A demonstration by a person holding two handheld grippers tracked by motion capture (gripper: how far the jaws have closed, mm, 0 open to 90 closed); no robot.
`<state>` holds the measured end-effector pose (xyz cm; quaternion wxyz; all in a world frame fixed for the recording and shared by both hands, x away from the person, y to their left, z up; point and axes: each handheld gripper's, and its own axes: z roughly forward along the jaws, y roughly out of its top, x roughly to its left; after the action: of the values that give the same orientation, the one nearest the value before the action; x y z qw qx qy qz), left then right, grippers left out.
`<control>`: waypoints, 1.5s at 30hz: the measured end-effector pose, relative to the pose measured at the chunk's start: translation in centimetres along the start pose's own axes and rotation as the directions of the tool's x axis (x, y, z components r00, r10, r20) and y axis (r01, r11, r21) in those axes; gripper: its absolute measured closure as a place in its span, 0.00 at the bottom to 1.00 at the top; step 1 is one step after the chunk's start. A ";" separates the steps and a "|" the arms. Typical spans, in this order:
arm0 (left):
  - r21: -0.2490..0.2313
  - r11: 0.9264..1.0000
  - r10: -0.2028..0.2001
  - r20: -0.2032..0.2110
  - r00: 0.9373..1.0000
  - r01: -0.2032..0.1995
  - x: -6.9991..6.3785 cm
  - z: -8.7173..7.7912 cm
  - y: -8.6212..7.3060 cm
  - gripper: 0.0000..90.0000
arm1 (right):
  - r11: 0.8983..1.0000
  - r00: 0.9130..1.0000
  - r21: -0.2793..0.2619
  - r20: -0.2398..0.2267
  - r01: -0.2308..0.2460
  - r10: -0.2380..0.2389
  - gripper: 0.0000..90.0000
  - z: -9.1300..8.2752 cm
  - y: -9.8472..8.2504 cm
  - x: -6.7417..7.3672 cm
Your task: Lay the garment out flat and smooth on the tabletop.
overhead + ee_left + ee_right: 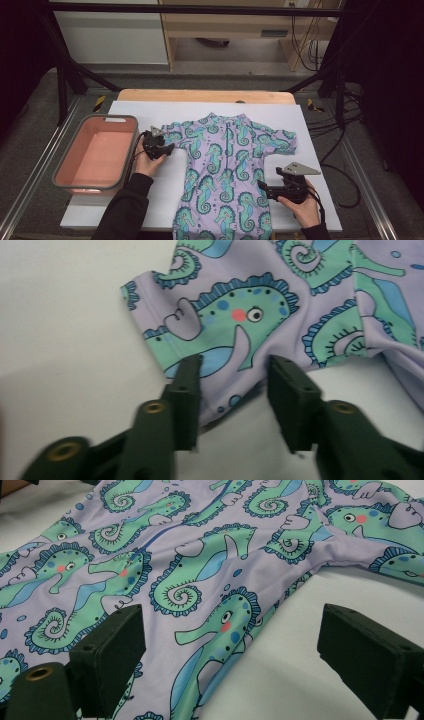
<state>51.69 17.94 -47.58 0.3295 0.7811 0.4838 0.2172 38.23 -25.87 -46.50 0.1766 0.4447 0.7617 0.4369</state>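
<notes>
On the counter (150, 200), your left tongs (234, 371) are straddling the seahorse swimsuit's (225, 165) sleeve hem, unpinched; your right tongs (230, 645) are gaping over its side.

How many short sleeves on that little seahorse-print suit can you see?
2. One short lilac seahorse-print sleeve lies at the suit's left, by the left gripper; the other sleeve lies spread at the right, farther up the table than the right gripper.

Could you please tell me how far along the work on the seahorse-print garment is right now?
Done: the lilac, seahorse-print short-sleeved suit lies spread flat on the white sheet. In hand: the left tongs straddle the hem of one sleeve, jaws still apart; the right tongs stand wide open at the suit's side edge. Left: no fold is made yet, and the pink, grey-rimmed tub holds nothing.
</notes>
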 end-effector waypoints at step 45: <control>-0.067 0.995 -0.051 0.252 0.966 0.070 -1.4 -3.7 1.0 0.03 | 1.000 1.000 0.001 -0.021 0.006 -0.006 0.07 0.0 -0.3 0.0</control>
<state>49.18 17.48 -44.34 0.4235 0.7743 0.4533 0.1250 38.07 -25.96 -46.71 0.1697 0.4378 0.7652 0.4405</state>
